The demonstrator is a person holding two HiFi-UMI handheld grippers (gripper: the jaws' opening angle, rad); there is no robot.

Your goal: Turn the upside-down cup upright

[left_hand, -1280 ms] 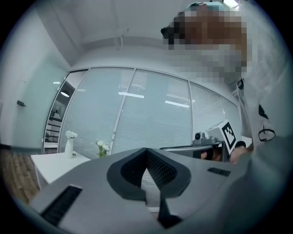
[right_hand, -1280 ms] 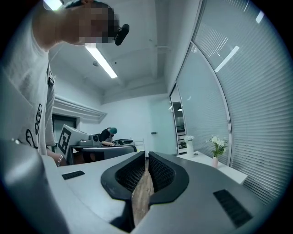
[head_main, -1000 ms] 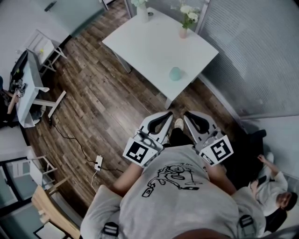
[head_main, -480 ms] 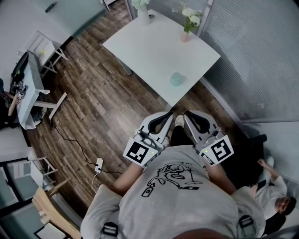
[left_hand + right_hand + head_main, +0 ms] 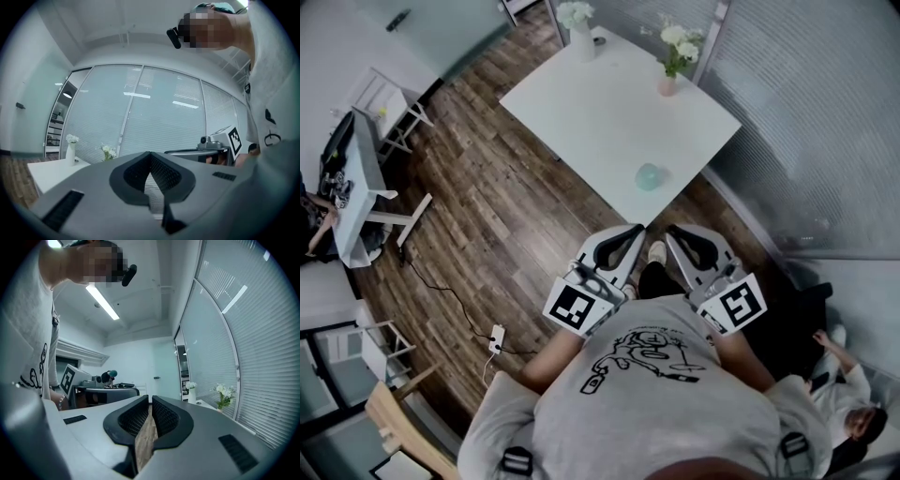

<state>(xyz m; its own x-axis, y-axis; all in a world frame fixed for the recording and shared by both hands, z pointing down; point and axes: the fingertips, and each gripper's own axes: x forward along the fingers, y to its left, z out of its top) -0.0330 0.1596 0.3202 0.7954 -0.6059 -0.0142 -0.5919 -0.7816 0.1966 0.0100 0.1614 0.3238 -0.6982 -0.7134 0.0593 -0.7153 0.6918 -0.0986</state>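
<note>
Head view: table (image 5: 581, 103) sat closer than a second ago, so the approach was under way; cup (image 5: 650, 176) untouched by its near corner; open floor (image 5: 487, 206) left, glass wall (image 5: 825, 112) tight on right.
Left gripper view: left gripper (image 5: 150, 157) closed, empty.
Right gripper view: right gripper (image 5: 150, 401) closed to a slit, empty.

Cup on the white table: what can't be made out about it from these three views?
- Head view: the cup on the table is too small and soft. Its rim, base, any handle, and whether it stands upside down can't be told.
- Left gripper view: no cup in sight. The left gripper fills the lower frame with its own body and covers the table's near part.
- Right gripper view: no cup either. The right gripper blocks the same way.
</note>
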